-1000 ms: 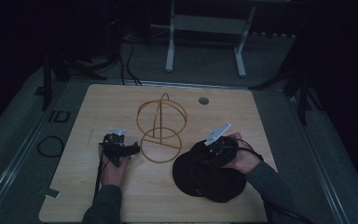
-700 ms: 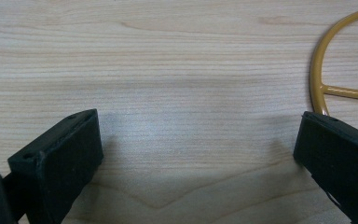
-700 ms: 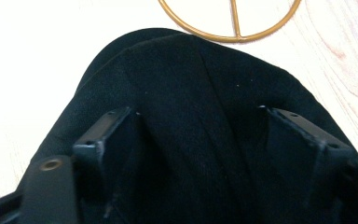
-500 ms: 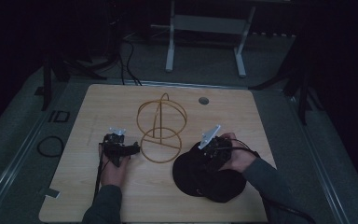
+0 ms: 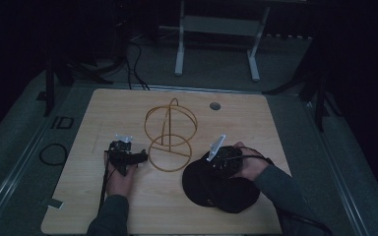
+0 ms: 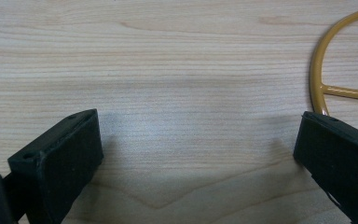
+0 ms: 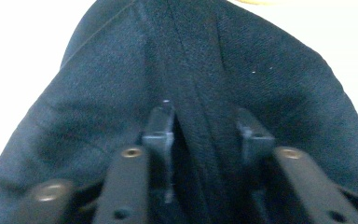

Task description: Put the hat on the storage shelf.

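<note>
Pinching fold of black cap (image 7: 121, 93) between just-closing right tool (image 7: 205, 126) jaws; left tool (image 6: 196, 154) open, apart

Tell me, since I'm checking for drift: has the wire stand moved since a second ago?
No. The wire stand sits at the same spot relative to the table's round hole in the high view.

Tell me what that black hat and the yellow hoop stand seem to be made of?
The black hat looks like woven cloth, matt: a fine weave and a raised seam show. The yellow hoop stand seems to be thin metal rod with a glossy ochre coating, judging by its sheen; painted plastic is possible.
</note>
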Available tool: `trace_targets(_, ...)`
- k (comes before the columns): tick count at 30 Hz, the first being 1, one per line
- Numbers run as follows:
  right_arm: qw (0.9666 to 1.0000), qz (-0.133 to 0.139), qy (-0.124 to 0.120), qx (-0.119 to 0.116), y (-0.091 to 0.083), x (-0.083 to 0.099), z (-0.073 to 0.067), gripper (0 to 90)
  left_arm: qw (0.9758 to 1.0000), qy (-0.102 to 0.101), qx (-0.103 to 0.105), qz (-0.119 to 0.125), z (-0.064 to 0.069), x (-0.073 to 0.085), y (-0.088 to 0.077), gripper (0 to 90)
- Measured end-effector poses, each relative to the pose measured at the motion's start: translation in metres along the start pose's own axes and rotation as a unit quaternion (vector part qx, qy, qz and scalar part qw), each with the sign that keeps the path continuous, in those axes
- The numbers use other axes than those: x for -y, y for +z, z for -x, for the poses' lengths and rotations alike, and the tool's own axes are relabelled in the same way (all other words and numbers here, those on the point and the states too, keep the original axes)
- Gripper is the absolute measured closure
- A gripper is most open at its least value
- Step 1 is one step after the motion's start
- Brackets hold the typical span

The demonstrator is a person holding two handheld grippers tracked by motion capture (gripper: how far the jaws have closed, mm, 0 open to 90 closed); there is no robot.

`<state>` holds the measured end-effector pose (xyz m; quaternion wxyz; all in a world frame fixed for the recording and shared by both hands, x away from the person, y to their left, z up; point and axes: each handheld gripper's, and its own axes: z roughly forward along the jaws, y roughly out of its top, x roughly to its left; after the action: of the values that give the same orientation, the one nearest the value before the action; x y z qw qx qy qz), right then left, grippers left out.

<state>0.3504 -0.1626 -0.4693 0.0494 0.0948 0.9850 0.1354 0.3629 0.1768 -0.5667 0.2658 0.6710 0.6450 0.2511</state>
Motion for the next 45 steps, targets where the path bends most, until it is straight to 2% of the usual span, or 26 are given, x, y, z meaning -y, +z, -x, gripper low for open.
trace_targets(3, 0.9999, -0.004, -0.006, -0.008, -0.001, 0.0, 0.001, 79.3, 1.0, 0.0, 0.0, 0.0, 0.0, 0.0, 0.0, 0.7)
trace_targets(6, 0.9999, -0.001, -0.009, -0.009, -0.004, 0.001, 0.002, 83.5, 1.0, 0.0, 0.0, 0.0, 0.0, 0.0, 0.0, 0.7)
trace_targets(14, 0.9998, 0.012, -0.005, -0.012, -0.01, 0.003, 0.005, 84.8, 1.0, 0.0, 0.0, 0.0, 0.0, 0.0, 0.0, 0.7)
trace_targets(15, 0.9997, 0.024, 0.004, -0.009, -0.016, 0.004, 0.007, 85.0, 1.0, 0.0, 0.0, 0.0, 0.0, 0.0, 0.0, 0.7)
trace_targets(22, 0.9992, 0.034, 0.017, 0.007, -0.023, 0.007, 0.013, 85.3, 1.0, 0.0, 0.0, 0.0, 0.0, 0.0, 0.0, 0.7)
trace_targets(23, 0.9987, 0.043, 0.022, 0.012, -0.025, 0.008, 0.015, 85.5, 1.0, 0.0, 0.0, 0.0, 0.0, 0.0, 0.0, 0.7)
trace_targets(27, 0.9979, 0.052, 0.035, 0.017, -0.028, 0.011, 0.019, 85.6, 1.0, 0.0, 0.0, 0.0, 0.0, 0.0, 0.0, 0.7)
trace_targets(28, 0.9968, 0.059, 0.049, 0.021, -0.03, 0.012, 0.022, 85.6, 1.0, 0.0, 0.0, 0.0, 0.0, 0.0, 0.0, 0.7)
trace_targets(31, 0.9962, 0.062, 0.056, 0.023, -0.032, 0.013, 0.026, 85.6, 1.0, 0.0, 0.0, -0.001, 0.0, 0.0, 0.0, 0.7)
trace_targets(32, 0.995, 0.065, 0.071, 0.025, -0.035, 0.015, 0.03, 85.6, 1.0, 0.0, 0.0, -0.001, 0.0, 0.0, 0.0, 0.7)
trace_targets(34, 0.9943, 0.068, 0.077, 0.03, -0.037, 0.016, 0.031, 85.7, 1.0, 0.0, 0.0, -0.001, 0.0, 0.0, 0.0, 0.7)
trace_targets(35, 0.9928, 0.074, 0.089, 0.031, -0.04, 0.017, 0.036, 85.6, 1.0, 0.0, 0.0, -0.001, 0.0, 0.0, 0.0, 0.7)
trace_targets(39, 0.9887, 0.086, 0.115, 0.044, -0.046, 0.02, 0.042, 85.7, 1.0, 0.001, 0.0, -0.001, 0.0, 0.0, 0.0, 0.7)
trace_targets(40, 0.9887, 0.086, 0.115, 0.044, -0.046, 0.02, 0.042, 85.7, 1.0, 0.001, 0.0, -0.001, 0.0, 0.0, 0.0, 0.7)
trace_targets(42, 0.9857, 0.095, 0.13, 0.051, -0.048, 0.021, 0.046, 85.8, 1.0, 0.001, 0.0, -0.001, 0.0, 0.0, 0.0, 0.7)
trace_targets(44, 0.9849, 0.097, 0.134, 0.053, -0.049, 0.021, 0.047, 85.8, 1.0, 0.002, 0.0, -0.001, 0.0, 0.0, 0.0, 0.7)
trace_targets(45, 0.9824, 0.103, 0.144, 0.058, -0.051, 0.021, 0.049, 85.8, 1.0, 0.001, 0.0, -0.001, 0.0, 0.0, 0.0, 0.7)
